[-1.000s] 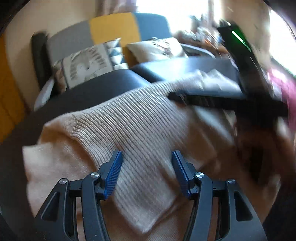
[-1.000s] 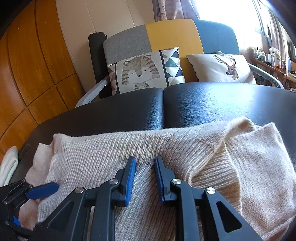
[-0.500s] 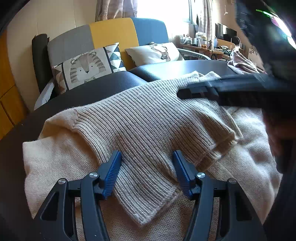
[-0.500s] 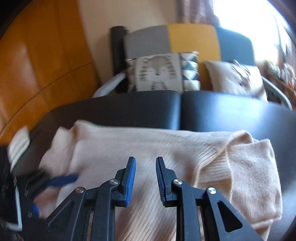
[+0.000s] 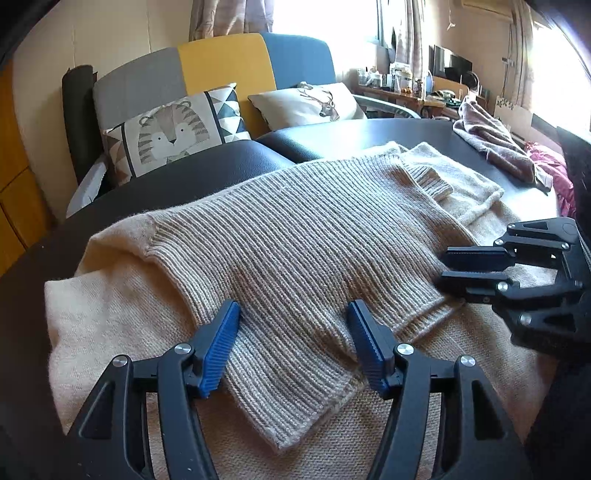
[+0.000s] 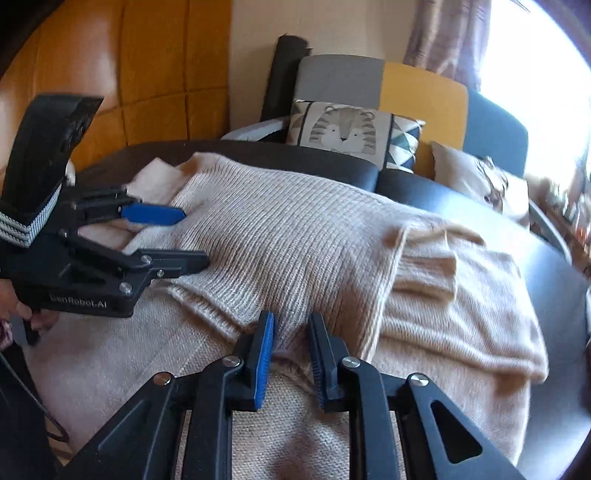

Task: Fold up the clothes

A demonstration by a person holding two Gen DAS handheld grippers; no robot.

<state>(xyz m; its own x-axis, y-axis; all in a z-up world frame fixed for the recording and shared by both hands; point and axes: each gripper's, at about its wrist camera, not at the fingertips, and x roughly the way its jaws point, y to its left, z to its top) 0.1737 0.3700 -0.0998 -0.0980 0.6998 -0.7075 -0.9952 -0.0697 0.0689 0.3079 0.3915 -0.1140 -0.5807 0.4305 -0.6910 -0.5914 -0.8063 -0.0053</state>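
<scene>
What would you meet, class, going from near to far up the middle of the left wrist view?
left gripper → beige sweater → black table → tiger cushion → sofa back → curtain

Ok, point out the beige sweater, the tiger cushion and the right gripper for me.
beige sweater (image 5: 295, 236): left wrist view, on the ribbed folded-over panel.
tiger cushion (image 5: 170, 133): left wrist view, on the tiger's face.
right gripper (image 6: 291, 354): right wrist view, midway between its fingertips.
</scene>
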